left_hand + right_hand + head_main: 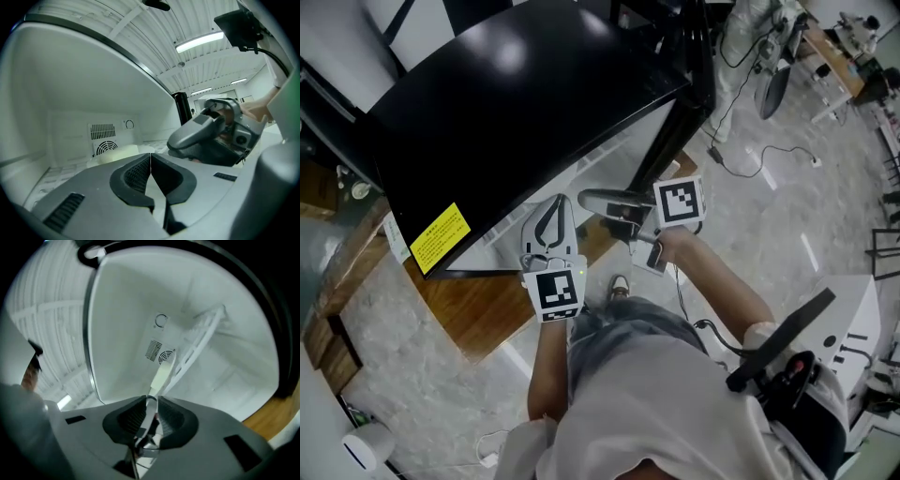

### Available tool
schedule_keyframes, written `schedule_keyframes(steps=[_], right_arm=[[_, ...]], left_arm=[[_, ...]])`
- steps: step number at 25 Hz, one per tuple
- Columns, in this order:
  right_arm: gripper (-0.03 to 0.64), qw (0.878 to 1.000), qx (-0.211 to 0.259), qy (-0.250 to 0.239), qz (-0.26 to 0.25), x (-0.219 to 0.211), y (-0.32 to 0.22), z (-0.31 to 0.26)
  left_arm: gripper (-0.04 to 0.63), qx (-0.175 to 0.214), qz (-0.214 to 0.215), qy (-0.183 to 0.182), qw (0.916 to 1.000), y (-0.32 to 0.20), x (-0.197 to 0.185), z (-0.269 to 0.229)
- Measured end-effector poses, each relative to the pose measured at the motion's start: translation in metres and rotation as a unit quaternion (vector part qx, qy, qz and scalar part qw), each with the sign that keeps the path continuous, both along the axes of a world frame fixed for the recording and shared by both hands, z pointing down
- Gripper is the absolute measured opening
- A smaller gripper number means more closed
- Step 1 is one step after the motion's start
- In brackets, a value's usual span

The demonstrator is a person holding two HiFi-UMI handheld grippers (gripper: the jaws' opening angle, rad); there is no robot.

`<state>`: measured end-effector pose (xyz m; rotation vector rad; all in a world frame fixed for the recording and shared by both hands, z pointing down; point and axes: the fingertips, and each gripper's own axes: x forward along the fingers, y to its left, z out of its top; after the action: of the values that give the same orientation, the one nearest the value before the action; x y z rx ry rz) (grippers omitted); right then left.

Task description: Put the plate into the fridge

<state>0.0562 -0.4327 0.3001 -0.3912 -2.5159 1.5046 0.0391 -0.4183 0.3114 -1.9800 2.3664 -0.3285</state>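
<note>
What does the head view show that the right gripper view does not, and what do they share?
Only the head view: the black top of the fridge with a yellow label, and the marker cube of the right gripper. Only the right gripper view: the white inside, a fan vent, a wire shelf and the plate, its edge between the open jaws. Both: the right gripper's body and the wooden platform.

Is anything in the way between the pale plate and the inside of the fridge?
Nothing visible. The pale round plate already lies on the white wire shelf inside the black-topped fridge, its rim between the parted jaws of the right gripper.
</note>
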Motion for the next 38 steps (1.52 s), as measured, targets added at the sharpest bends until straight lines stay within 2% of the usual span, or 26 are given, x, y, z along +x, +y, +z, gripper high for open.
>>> schedule_keyframes(steps=[1, 2, 4, 6, 10, 13, 15, 17, 20, 25, 27, 34, 38], right_arm=[[0.061, 0.998, 0.058, 0.01, 0.02, 0.003, -0.002, 0.001], [0.044, 0.991, 0.128, 0.019, 0.041, 0.005, -0.005, 0.001], [0.034, 0.959, 0.272, 0.03, 0.073, 0.005, -0.011, 0.0], [0.032, 0.925, 0.367, 0.029, 0.092, 0.0, -0.011, -0.004], [0.032, 0.882, 0.454, 0.029, 0.124, -0.005, -0.014, -0.017], [0.032, 0.841, 0.519, 0.022, 0.153, 0.007, -0.017, -0.03], [0.032, 0.827, 0.539, 0.016, 0.161, 0.014, -0.015, -0.032], [0.028, 0.824, 0.543, 0.013, 0.16, 0.02, -0.014, -0.022], [0.023, 0.827, 0.541, 0.01, 0.152, 0.031, -0.012, 0.001], [0.018, 0.85, 0.505, 0.013, 0.15, 0.053, -0.011, 0.021], [0.018, 0.852, 0.5, 0.017, 0.155, 0.067, -0.01, 0.019], [0.018, 0.828, 0.541, 0.015, 0.148, 0.103, 0.016, 0.007], [0.017, 0.825, 0.542, 0.017, 0.159, 0.14, 0.042, -0.001]], left_arm=[[0.018, 0.001, -0.005, 0.001, 1.0, -0.001, -0.003, -0.002], [0.019, 0.003, -0.01, 0.002, 0.9999, -0.001, -0.006, -0.004], [0.018, 0.007, -0.02, -0.001, 0.9998, -0.002, -0.01, -0.008], [0.018, 0.005, -0.027, -0.009, 0.9996, -0.005, -0.011, -0.008], [0.018, 0.012, -0.036, 0.012, 0.9992, -0.009, -0.011, -0.009], [0.018, 0.023, -0.051, 0.018, 0.9983, -0.004, -0.004, -0.014], [0.018, 0.035, -0.065, 0.028, 0.9969, -0.001, 0.001, -0.016], [0.018, 0.043, -0.081, 0.04, 0.9949, 0.0, 0.008, -0.013], [0.018, 0.046, -0.106, 0.055, 0.9918, 0.0, 0.019, 0.0], [0.018, 0.033, -0.142, 0.061, 0.9875, 0.01, 0.035, 0.01], [0.018, 0.036, -0.146, 0.072, 0.986, 0.015, 0.045, 0.006], [0.018, 0.07, -0.146, 0.096, 0.9822, 0.038, 0.07, -0.013], [0.018, 0.069, -0.145, 0.107, 0.9813, 0.063, 0.104, -0.014]])
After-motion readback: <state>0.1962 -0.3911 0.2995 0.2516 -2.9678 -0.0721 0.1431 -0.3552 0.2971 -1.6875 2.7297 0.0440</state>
